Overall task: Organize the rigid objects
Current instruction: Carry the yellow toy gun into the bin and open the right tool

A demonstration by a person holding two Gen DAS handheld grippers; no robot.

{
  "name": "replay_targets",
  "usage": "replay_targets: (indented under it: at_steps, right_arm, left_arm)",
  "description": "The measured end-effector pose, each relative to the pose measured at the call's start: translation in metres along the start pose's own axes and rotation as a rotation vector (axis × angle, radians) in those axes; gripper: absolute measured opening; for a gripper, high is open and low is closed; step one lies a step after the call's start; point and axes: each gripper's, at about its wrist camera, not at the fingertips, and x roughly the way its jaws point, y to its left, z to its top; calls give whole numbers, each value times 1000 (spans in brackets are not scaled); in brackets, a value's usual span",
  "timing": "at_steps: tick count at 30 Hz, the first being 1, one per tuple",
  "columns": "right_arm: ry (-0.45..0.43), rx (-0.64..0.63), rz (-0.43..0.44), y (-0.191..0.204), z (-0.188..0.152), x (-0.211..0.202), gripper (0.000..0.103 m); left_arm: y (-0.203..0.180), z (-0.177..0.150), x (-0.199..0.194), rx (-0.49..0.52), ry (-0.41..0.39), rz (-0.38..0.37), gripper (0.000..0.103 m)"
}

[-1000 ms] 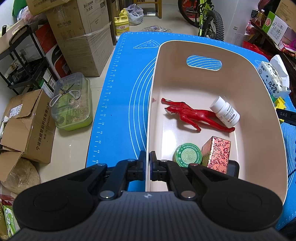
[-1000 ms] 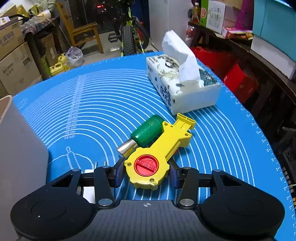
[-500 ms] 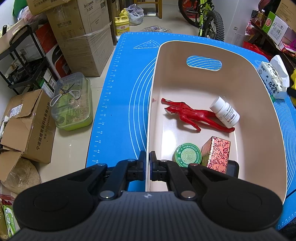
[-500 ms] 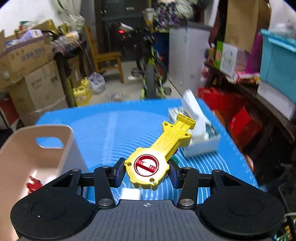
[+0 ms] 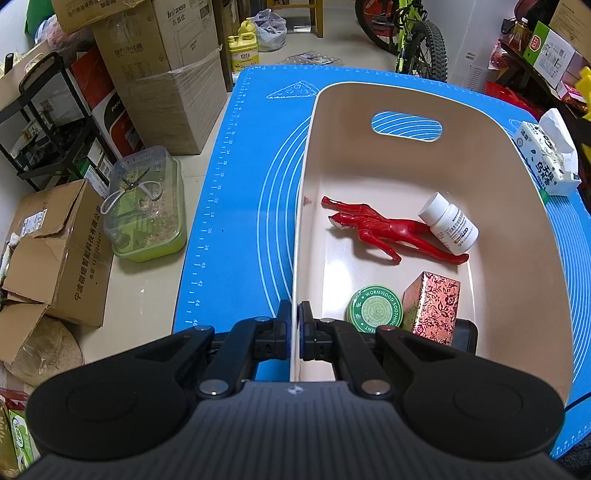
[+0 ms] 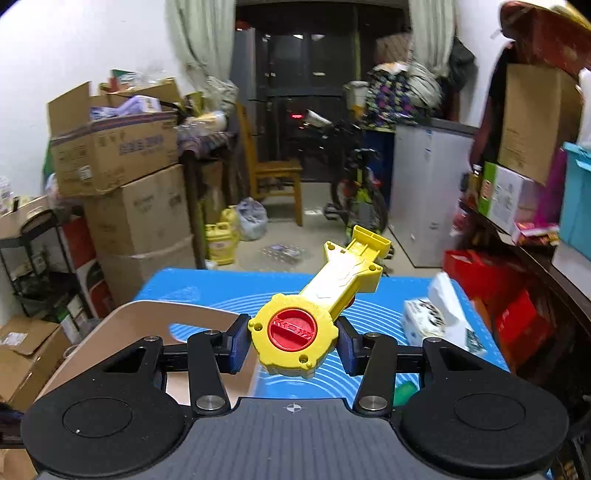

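My left gripper (image 5: 294, 325) is shut on the near left rim of the beige bin (image 5: 517, 229), which sits on the blue mat (image 5: 236, 206). Inside the bin lie a red figurine (image 5: 384, 229), a white pill bottle (image 5: 448, 223), a green round tin (image 5: 375, 308) and a red patterned box (image 5: 434, 302). My right gripper (image 6: 293, 345) is shut on a yellow toy launcher with a red dial (image 6: 295, 330), held in the air above the mat (image 6: 229, 291); its handle points away from me. The bin (image 6: 122, 325) lies below and to the left of it.
A tissue box (image 5: 546, 162) (image 6: 439, 317) stands on the mat right of the bin. A green object (image 6: 404, 391) peeks out under the right gripper. Cardboard boxes (image 5: 162, 74), a clear lidded container (image 5: 144, 206), a bicycle (image 5: 413, 33) and shelves surround the table.
My right gripper has lifted the yellow launcher off the mat and swung left toward the bin, tilting up so the room shows. The left gripper and bin have not moved.
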Motion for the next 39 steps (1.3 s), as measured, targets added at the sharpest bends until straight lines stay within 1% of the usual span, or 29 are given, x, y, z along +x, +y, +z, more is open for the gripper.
replay_targets:
  at_steps: [4,12,19,27,31,34,35,36,38,39]
  right_arm:
    - [17,-50,50,24,-3,2,54]
    - [76,-153,141,74,-24,11,54]
    - [205,-237,221,106,-44,27,54]
    - [352,-292,256,122,-61,43,54]
    - [428,-276,255,121,-62,52,54]
    - [419,-245,256,113,-61,49,55]
    - [409,-243,254,111,-60,47,61]
    - [396,-240,258,109,-57,44,63]
    - [368,-222,257,102,-50,38,70]
    - [353,-210,257,99,-47,36,72]
  left_arm:
    - [-2,0,-1,3,-1,6,5]
    - [-3,1,-1,4,-1,8,5]
    - [-2,1,-1,5,-1,7,5]
    - [-2,1,-1,6,-2,9,5]
    - [-2,1,-1,6,-2,9,5]
    - [-2,1,-1,5,-1,10,6]
    - [-2,1,-1,4,-1,9,6]
    - [-2,1,-1,3,-1,8,6]
    - [-2,1,-1,4,-1,8,6]
    - [-2,1,-1,4,-1,8,6]
